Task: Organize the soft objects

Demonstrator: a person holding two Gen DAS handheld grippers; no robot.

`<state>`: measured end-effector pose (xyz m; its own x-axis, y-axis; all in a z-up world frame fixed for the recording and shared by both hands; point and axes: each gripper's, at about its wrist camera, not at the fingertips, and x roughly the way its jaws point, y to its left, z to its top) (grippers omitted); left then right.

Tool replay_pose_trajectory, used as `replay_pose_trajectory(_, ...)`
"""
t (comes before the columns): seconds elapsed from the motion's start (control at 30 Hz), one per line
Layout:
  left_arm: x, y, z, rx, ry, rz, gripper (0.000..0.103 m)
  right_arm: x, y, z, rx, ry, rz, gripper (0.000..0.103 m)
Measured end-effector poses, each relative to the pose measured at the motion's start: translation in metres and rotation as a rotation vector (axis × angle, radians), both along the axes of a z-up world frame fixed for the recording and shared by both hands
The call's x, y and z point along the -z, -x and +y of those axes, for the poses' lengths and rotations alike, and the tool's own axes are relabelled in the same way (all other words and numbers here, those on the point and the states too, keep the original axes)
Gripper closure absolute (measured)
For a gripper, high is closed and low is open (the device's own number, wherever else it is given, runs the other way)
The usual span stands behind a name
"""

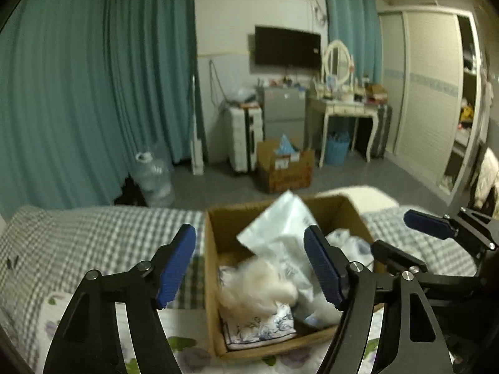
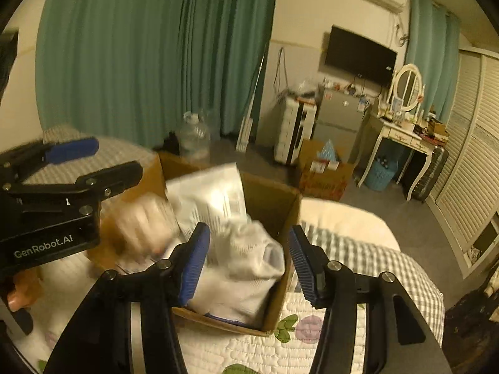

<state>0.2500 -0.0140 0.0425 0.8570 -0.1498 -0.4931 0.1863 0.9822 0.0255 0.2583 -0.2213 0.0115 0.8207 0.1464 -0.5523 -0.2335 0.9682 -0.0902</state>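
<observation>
An open cardboard box point(image 1: 215, 280) sits on the bed. It holds a white plastic bag point(image 1: 280, 230), a blurred cream fluffy item point(image 1: 255, 290), a floral cloth point(image 1: 259, 327) and a white sock point(image 2: 246, 258). My left gripper point(image 1: 249, 268) is open above the box, over the fluffy item, gripping nothing. My right gripper point(image 2: 246, 265) is open above the box point(image 2: 280, 280), its jaws either side of the sock, apart from it. The right gripper also shows in the left wrist view point(image 1: 402, 237), and the left gripper in the right wrist view point(image 2: 103, 159).
The bed has a checked sheet point(image 1: 93, 237) and a floral quilt point(image 2: 265, 349). Beyond its edge lie grey floor, a water jug point(image 1: 154, 180), a second cardboard box point(image 1: 283, 168), a suitcase point(image 1: 243, 137), a dressing table point(image 1: 346, 115), a wardrobe point(image 1: 430, 99) and teal curtains point(image 1: 93, 93).
</observation>
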Motion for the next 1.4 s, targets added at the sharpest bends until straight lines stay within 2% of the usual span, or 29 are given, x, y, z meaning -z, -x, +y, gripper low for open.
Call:
replay_pose_trajectory(0.17,-0.043,0.038,0.015,-0.013,0.021,-0.078,0.028,-0.053,0.042,-0.003,0.025,-0.024,-0.093,0.040)
replay_pose_trajectory(0.2,-0.051,0.046,0.017,-0.015,0.024,-0.091,0.027,-0.065,0.055,-0.003,0.030,-0.028,-0.116,0.036)
replay_pose_trajectory(0.27,-0.068,0.066,0.022,-0.023,0.035,-0.123,0.012,-0.084,0.077,-0.003,0.028,-0.040,-0.153,0.026)
replay_pose_trajectory(0.33,-0.084,0.087,0.027,-0.027,0.049,-0.162,0.008,-0.103,0.098,-0.003,0.029,-0.052,-0.188,0.018)
replay_pose_trajectory(0.43,-0.109,0.121,0.030,-0.033,0.063,-0.210,0.007,-0.129,0.131,-0.002,0.028,-0.066,-0.232,0.013)
replay_pose_trajectory(0.53,-0.126,0.154,0.036,-0.038,0.086,-0.251,0.000,-0.151,0.167,0.000,0.031,-0.071,-0.277,0.006)
replay_pose_trajectory(0.63,-0.137,0.188,0.040,-0.039,0.100,-0.288,0.000,-0.165,0.196,0.002,0.028,-0.084,-0.316,0.000)
replay_pose_trajectory(0.73,-0.141,0.209,0.041,-0.035,0.103,-0.306,0.000,-0.175,0.222,0.004,0.017,-0.092,-0.343,0.000)
replay_pose_trajectory(0.83,-0.135,0.224,0.043,-0.043,0.106,-0.318,0.000,-0.174,0.248,0.006,0.026,-0.072,-0.367,0.000)
replay_pose_trajectory(0.93,-0.124,0.234,0.047,-0.044,0.130,-0.313,0.000,-0.165,0.261,0.010,0.051,-0.039,-0.376,0.000)
replay_pose_trajectory(1.03,-0.106,0.236,0.047,-0.041,0.135,-0.301,0.000,-0.153,0.268,0.007,0.072,-0.050,-0.367,0.000)
replay_pose_trajectory(1.2,-0.083,0.233,0.041,-0.044,0.110,-0.306,0.000,-0.122,0.258,0.000,0.092,-0.094,-0.316,0.000)
replay_pose_trajectory(1.4,-0.048,0.213,0.038,-0.041,0.107,-0.276,0.000,-0.086,0.236,-0.008,0.135,-0.076,-0.287,0.000)
